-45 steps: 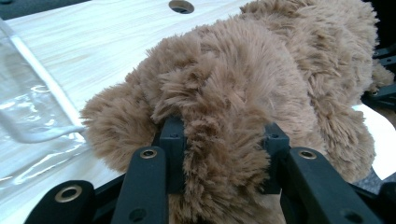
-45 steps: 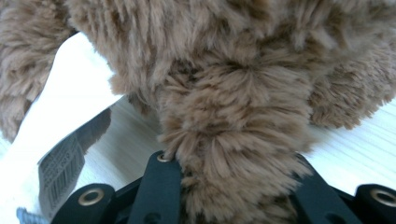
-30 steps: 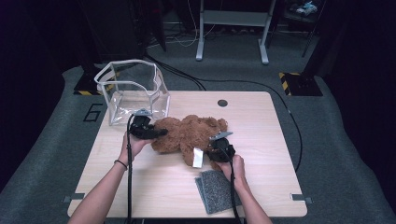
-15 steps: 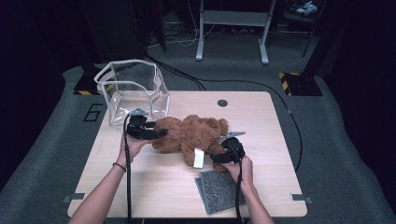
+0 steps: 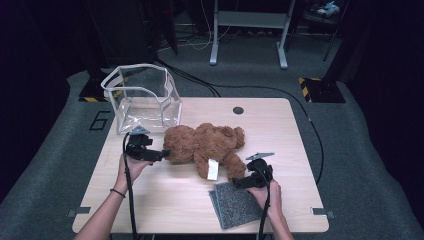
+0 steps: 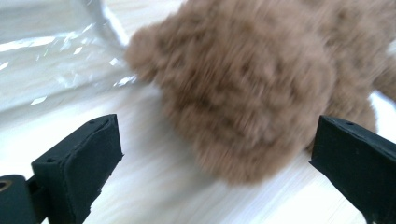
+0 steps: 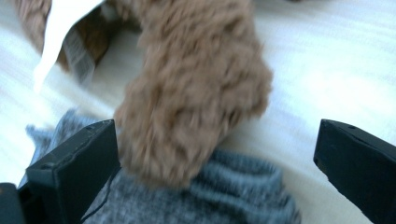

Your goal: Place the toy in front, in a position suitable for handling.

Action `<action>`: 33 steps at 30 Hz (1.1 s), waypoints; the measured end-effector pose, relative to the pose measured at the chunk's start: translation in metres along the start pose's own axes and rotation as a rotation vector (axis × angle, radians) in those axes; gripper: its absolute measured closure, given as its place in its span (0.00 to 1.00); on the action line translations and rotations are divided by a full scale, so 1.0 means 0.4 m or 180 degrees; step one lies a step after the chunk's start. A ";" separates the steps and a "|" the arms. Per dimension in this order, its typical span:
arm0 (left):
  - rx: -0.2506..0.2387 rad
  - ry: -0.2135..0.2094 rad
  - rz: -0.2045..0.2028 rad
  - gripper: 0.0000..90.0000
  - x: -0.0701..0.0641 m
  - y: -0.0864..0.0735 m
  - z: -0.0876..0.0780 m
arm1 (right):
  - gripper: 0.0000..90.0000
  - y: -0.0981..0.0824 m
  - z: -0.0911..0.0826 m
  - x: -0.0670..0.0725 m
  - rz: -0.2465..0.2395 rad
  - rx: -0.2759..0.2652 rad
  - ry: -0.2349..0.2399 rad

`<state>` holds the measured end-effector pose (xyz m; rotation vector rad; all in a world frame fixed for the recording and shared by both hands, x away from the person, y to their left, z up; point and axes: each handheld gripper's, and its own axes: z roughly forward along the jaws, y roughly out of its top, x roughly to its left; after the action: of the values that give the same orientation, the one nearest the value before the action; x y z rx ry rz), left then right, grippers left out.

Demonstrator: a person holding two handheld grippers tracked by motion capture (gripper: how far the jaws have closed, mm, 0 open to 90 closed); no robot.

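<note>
Both hand-held grippers, the left hand-held gripper (image 5: 161,154) and the right hand-held gripper (image 5: 239,182), are just opening wide and empty, leaving the teddy bear (image 5: 205,145) lying released on the worktop (image 5: 165,200).

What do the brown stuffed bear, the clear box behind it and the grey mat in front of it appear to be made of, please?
The brown stuffed bear looks like soft curly plush, judging by its fuzzy pile. The clear box seems to be thin flexible plastic: glossy, see-through, with white-edged seams and wrinkled reflections. The grey mat appears to be a knitted or felted fabric, matte and speckled, with ribbed folds in the right gripper view.
</note>
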<state>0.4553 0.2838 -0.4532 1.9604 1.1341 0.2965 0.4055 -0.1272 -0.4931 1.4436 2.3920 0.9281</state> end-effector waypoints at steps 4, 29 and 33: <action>0.0119 0.0104 0.0014 0.00 0.001 -0.049 -0.004 | 0.00 -0.026 -0.006 0.014 -0.0001 0.0098 -0.0023; 0.0386 0.0624 0.0077 0.00 -0.010 -0.220 0.025 | 0.00 -0.094 -0.073 0.116 -0.0252 -0.0085 -0.0174; 0.0238 0.0740 0.0173 0.00 -0.021 -0.236 0.032 | 0.00 -0.112 -0.033 0.124 -0.0292 0.0097 -0.0147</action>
<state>0.4006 0.2934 -0.5309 2.0646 1.2555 0.5291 0.3417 -0.1050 -0.5025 1.3377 2.4265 0.8312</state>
